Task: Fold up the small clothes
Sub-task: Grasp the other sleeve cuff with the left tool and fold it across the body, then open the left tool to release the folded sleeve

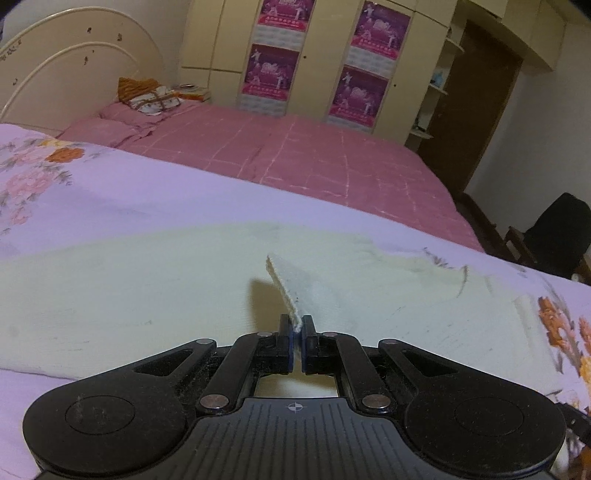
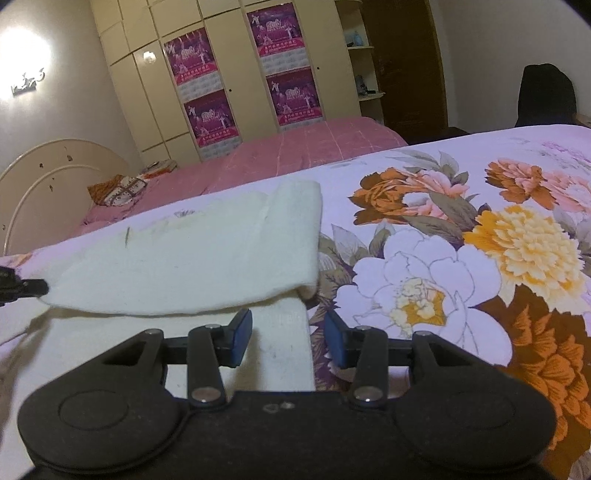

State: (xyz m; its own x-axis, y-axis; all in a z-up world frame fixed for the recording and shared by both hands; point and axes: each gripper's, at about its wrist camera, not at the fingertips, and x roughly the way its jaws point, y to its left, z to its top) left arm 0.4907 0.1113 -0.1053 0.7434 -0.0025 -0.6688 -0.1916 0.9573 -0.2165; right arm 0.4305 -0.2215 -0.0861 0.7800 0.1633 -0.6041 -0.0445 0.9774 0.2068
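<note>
Cream garment [image 2: 192, 254]: spread on flowered bedspread [image 2: 480, 258], one flap doubled over. Corner pinched in closed left gripper [image 1: 297, 326]. Right gripper [image 2: 289, 334] jaws parted, empty, at near edge. Step judged: mid-fold; next, lifted corner to be carried across.

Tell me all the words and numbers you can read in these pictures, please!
No text reads clearly here.
Four purple posters on the wardrobe doors: each has a band of characters and a printed grid below, too blurred to read.
Left hand-held gripper: only a small crosshair mark on its body, no words.
Cream garment and floral bedsheet: no writing visible.
</note>
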